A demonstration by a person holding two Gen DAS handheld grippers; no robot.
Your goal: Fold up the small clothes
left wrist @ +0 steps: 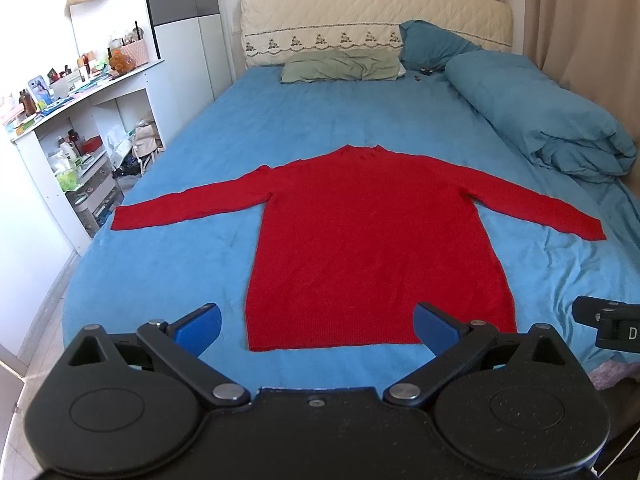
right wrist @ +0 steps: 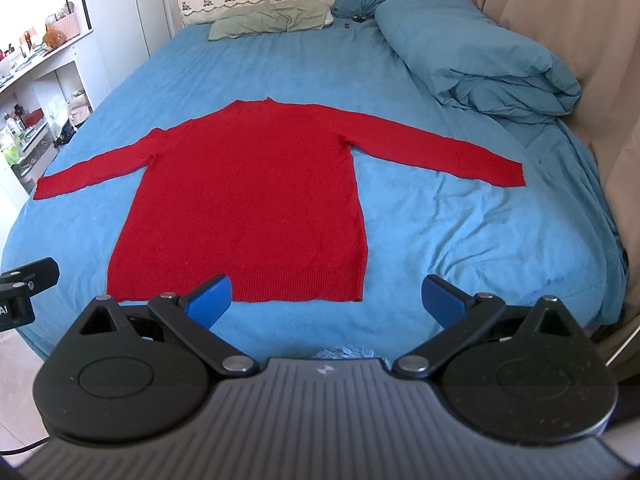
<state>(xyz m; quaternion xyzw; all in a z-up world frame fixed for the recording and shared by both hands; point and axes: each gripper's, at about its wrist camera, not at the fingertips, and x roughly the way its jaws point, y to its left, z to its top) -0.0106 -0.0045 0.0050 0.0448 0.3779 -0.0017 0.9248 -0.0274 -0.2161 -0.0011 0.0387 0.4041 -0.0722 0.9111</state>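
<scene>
Blue bed, red sweater flat, duvet rt, both grippers spread apart.

**Red sweater spread flat on the blue bed**

Here is the wide bed under a soft blue fleece sheet, and laid out flat in the middle of it, towards the foot edge, is the red long-sleeved knit sweater. The ribbed hem points to the foot edge, the neck to the head end. Both sleeves are stretched out sideways, the left cuff reaching close to the left edge, the right cuff towards the right edge. Up at the head end a crumpled sage-green pillow lies flat, with a teal-blue pillow just beside it in the far right corner. Along the right edge sits a bulky folded teal-blue duvet.
</scene>
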